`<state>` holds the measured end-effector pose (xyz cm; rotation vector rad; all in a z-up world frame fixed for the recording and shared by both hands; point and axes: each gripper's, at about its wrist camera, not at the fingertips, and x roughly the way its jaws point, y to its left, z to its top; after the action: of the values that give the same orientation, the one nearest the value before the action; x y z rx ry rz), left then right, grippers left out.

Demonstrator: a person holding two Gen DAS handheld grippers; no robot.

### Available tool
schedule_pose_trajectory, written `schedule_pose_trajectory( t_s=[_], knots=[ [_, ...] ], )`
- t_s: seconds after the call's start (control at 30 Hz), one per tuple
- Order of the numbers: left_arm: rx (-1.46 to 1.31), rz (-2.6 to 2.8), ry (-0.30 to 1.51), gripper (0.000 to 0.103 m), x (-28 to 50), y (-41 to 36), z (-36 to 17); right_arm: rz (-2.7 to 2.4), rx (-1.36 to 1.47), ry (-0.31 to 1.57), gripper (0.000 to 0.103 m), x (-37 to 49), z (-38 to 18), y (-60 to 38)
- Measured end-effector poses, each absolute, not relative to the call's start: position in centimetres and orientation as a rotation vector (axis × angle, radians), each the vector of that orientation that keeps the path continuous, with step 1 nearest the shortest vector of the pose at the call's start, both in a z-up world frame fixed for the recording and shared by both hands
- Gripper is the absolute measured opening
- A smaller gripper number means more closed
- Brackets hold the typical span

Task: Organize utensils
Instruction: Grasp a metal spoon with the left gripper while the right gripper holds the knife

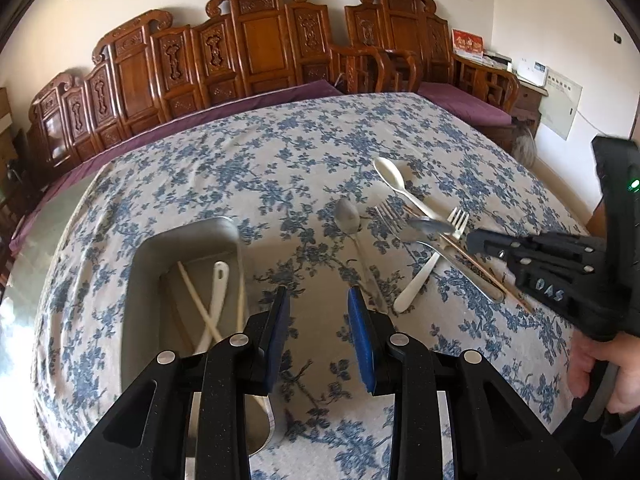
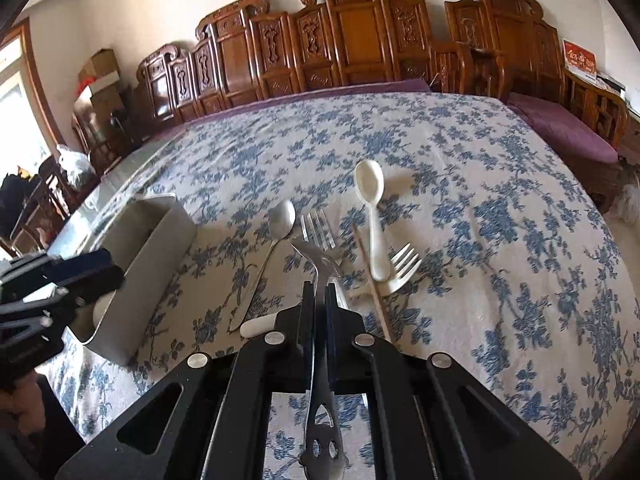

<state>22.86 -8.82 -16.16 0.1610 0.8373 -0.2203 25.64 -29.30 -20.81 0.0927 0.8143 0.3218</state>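
Steel spoon (image 2: 320, 276), cut-out handle, pinched by right tongs (image 2: 319, 300).

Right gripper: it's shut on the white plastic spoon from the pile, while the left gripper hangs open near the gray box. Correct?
Not the white spoon, which lies on the tablecloth. The right wrist view shows the right gripper shut on a metal spoon. The left gripper is open near the gray box.

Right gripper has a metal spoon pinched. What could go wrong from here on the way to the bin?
The right gripper pinches the spoon mid-handle on edge, so it may pivot or slip. The left gripper, open, hangs beside the bin and could block the drop. White utensils already cross inside the bin; the spoon may lodge on them.
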Motion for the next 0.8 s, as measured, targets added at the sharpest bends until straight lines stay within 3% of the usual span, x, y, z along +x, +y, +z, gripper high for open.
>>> schedule_pose_trajectory(
  t_s=[0.8],
  knots=[
    [0.112,-0.194,1.017,0.033,35.0,-14.0,-22.1,0.287,0.173,0.791,0.006,26.8,-20.9,-34.3]
  ],
)
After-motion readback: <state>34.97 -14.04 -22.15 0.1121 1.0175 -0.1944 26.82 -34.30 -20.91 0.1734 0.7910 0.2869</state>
